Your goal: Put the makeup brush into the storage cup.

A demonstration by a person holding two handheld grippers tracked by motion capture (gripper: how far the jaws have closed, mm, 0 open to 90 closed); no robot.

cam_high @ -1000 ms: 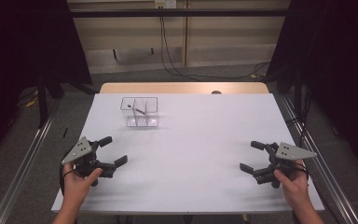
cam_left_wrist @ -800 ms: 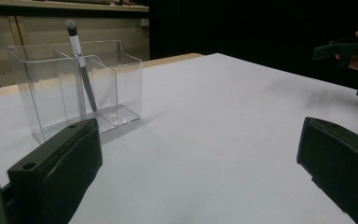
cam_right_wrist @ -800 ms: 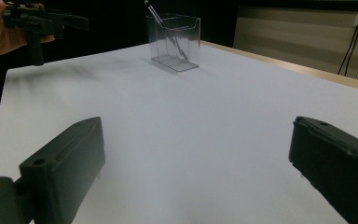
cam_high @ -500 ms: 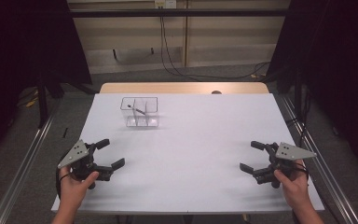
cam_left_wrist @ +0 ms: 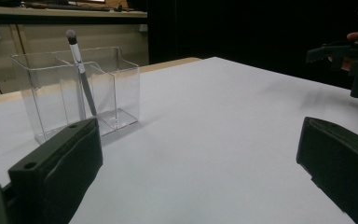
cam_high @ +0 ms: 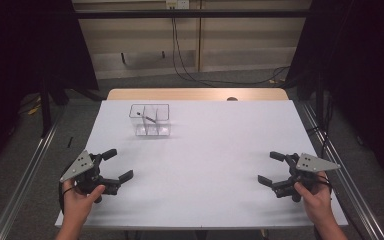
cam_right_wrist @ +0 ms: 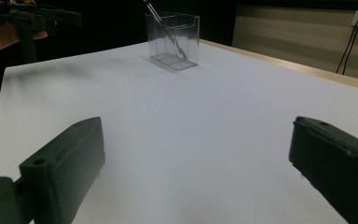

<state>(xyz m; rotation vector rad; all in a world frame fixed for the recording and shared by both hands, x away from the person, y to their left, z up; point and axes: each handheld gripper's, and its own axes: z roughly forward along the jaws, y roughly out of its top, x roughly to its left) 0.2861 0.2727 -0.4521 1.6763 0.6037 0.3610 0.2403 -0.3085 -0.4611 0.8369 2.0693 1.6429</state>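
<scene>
Grippers both spread wide, nothing between the jaws: left gripper (cam_high: pixel 117 165) near the table's (cam_high: pixel 220 150) front-left edge, right gripper (cam_high: pixel 271 168) front-right, well apart. Clear box (cam_high: pixel 150 120) stands far-left w/ a pen (cam_high: pixel 146 118) in it. Left gripper view adds what the high view blurs: box (cam_left_wrist: pixel 77 91) has dividers, pen (cam_left_wrist: pixel 81 72) leans tilted, grey tip up. Right gripper view catches the left gripper (cam_right_wrist: pixel 32 18) across the table.

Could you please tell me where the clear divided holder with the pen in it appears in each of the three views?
High view: clear holder, far left of the table.
Left gripper view: upper left, above the left jaw.
Right gripper view: top centre.
Shared landmark: the pen leaning inside it.
</scene>
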